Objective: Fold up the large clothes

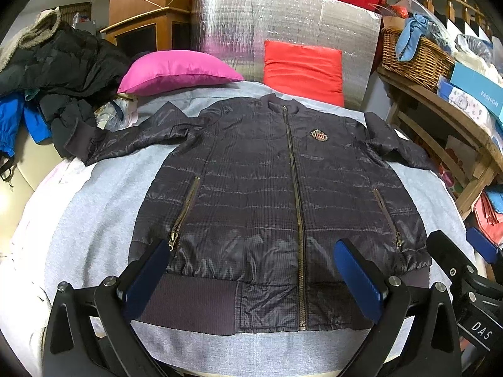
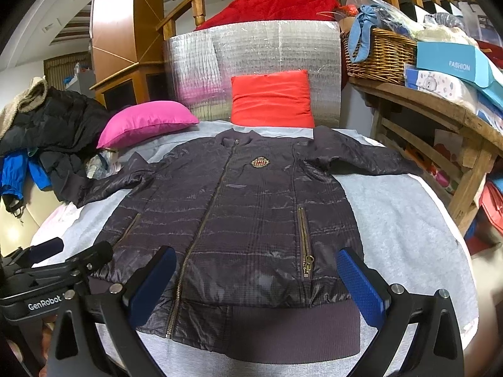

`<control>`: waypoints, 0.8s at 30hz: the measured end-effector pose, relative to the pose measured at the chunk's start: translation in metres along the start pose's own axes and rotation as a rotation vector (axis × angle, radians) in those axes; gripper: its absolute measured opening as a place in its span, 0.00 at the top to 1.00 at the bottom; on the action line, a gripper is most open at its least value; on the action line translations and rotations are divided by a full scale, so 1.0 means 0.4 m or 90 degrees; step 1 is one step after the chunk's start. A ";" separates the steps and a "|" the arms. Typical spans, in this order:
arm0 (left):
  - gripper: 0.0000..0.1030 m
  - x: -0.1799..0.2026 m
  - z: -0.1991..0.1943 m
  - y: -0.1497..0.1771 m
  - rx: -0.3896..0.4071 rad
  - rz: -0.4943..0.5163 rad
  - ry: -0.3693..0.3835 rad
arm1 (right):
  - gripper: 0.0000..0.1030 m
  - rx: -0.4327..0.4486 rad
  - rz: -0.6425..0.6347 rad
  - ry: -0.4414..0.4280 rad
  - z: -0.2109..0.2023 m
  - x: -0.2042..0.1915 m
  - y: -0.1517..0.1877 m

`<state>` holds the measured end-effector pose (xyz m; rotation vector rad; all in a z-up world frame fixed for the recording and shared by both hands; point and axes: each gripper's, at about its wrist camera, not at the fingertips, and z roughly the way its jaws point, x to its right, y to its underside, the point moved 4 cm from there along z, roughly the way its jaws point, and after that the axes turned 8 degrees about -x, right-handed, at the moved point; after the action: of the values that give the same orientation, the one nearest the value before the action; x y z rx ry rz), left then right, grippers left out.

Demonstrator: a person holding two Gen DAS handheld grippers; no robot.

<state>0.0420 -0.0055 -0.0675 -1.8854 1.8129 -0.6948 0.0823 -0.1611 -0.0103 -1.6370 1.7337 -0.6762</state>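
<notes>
— Where's the jacket?

— My dark quilted jacket (image 1: 283, 194) lies face up and spread flat on the grey sheet (image 1: 94, 220), filling the middle of both frames. Its collar points to the top of the frame, its ribbed hem to the bottom. The front zip (image 1: 295, 207) is done up, and a crest badge (image 2: 260, 162) sits just right of it near the collar. One sleeve runs out to the left middle of the frame, its cuff touching a heap of dark clothes (image 1: 63, 72); the other runs to the right.

— And your tongs?

— My left tongs (image 1: 251, 270) hang spread wide at the bottom of the frame, over the hem, gripping nothing. My right tongs (image 2: 256, 276) are likewise parted and empty, low over the hem's right half. Whether the pads touch the cloth, I cannot tell.

— What's behind?

— A pink pillow (image 1: 176, 70) at upper left of centre, a red cushion (image 1: 303, 70) leaning on a silver foil panel (image 1: 283, 22), and a wicker basket (image 2: 380, 55) on a wooden shelf (image 2: 440, 106) at upper right.
</notes>
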 end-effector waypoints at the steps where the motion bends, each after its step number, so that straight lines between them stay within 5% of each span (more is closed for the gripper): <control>1: 0.00 0.001 0.005 0.000 -0.002 0.002 -0.002 | 0.00 -0.006 -0.008 0.008 0.003 0.001 0.003; 10: 0.00 -0.012 0.121 -0.017 -0.067 0.002 -0.038 | 0.00 -0.055 0.025 -0.001 0.071 0.089 0.021; 17: 0.00 -0.006 0.245 -0.097 -0.083 0.022 -0.090 | 0.00 -0.092 0.126 0.004 0.155 0.296 -0.002; 24: 0.00 0.006 0.345 -0.236 -0.040 -0.004 -0.110 | 0.00 -0.109 0.247 -0.018 0.258 0.536 -0.070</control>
<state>0.2019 -0.0077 -0.1163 -1.9287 1.7390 -0.4660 0.1765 -0.3701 -0.0802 -1.3494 2.0575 -0.3266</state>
